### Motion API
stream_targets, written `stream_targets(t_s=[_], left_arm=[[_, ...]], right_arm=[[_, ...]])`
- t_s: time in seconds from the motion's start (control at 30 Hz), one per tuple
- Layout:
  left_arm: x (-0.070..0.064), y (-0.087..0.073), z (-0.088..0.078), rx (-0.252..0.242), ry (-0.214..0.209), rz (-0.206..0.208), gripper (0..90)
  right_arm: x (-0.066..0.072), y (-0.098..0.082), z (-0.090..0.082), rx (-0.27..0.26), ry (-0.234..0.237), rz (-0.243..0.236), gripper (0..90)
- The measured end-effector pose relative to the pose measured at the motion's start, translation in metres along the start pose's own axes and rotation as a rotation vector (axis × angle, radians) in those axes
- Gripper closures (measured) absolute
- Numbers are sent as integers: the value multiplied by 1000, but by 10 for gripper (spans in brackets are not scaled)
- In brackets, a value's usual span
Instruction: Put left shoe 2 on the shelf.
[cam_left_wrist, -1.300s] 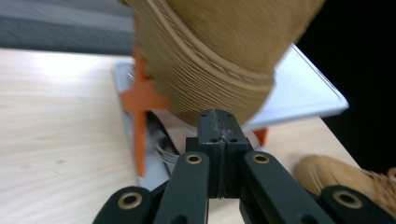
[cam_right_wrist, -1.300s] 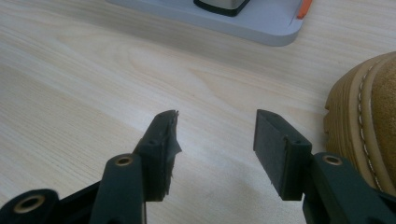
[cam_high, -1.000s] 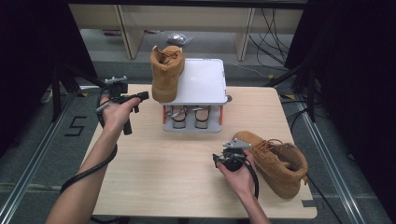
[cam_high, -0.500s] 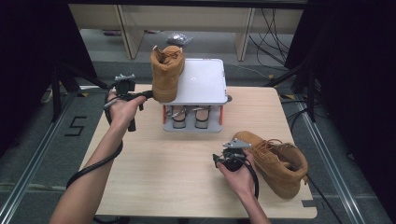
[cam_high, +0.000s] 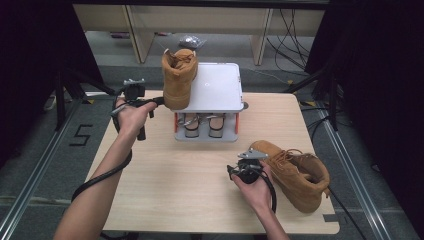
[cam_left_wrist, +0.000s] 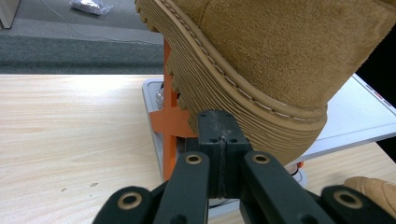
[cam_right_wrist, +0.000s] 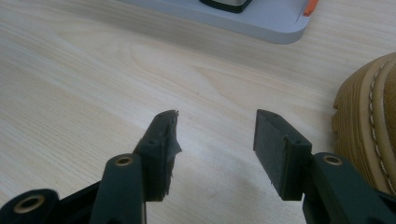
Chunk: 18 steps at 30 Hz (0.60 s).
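A tan boot (cam_high: 180, 80) stands upright on the left edge of a grey two-level rack (cam_high: 220, 90), its heel hanging over the edge. My left gripper (cam_high: 159, 100) is shut with nothing between its jaws. Its closed tips (cam_left_wrist: 223, 126) rest against the ribbed sole of that boot (cam_left_wrist: 280, 51). A second tan boot (cam_high: 295, 172) lies on the table at the right. My right gripper (cam_high: 235, 170) sits just left of its toe, open and empty. In the right gripper view the gripper (cam_right_wrist: 215, 135) hovers over bare wood, with the boot's sole edge (cam_right_wrist: 369, 126) at the right.
The rack's lower level holds a pair of shoes (cam_high: 202, 125) between orange posts (cam_left_wrist: 170, 116). The wooden table (cam_high: 165, 190) has open room at the front left. A small plastic bag (cam_high: 192, 41) lies on the floor beyond the table.
My left hand has shifted slightly right, bringing its shut jaws up against the boot's sole. The right hand and both boots have stayed put.
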<state>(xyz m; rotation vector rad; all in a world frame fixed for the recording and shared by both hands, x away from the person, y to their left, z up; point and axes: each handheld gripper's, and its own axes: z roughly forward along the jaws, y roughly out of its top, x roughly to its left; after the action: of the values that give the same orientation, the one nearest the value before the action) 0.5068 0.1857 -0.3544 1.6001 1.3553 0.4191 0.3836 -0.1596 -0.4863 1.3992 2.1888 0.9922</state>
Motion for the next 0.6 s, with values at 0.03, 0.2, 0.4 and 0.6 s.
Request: stream_targets(t_s=[0.03,0.2,0.4,0.6], left_arm=[[0,0,0,2,0,0,895],[0,1,0,8,2,0,896],[1,2,0,13,-8,-14,896],[-6,3,4,20,-39,-20,896]], right_arm=[[0,0,0,-1,-1,0,502],[0,0,0,0,1,4,501],[0,0,0,2,1,-4,502],[0,0,1,3,1,-4,501]])
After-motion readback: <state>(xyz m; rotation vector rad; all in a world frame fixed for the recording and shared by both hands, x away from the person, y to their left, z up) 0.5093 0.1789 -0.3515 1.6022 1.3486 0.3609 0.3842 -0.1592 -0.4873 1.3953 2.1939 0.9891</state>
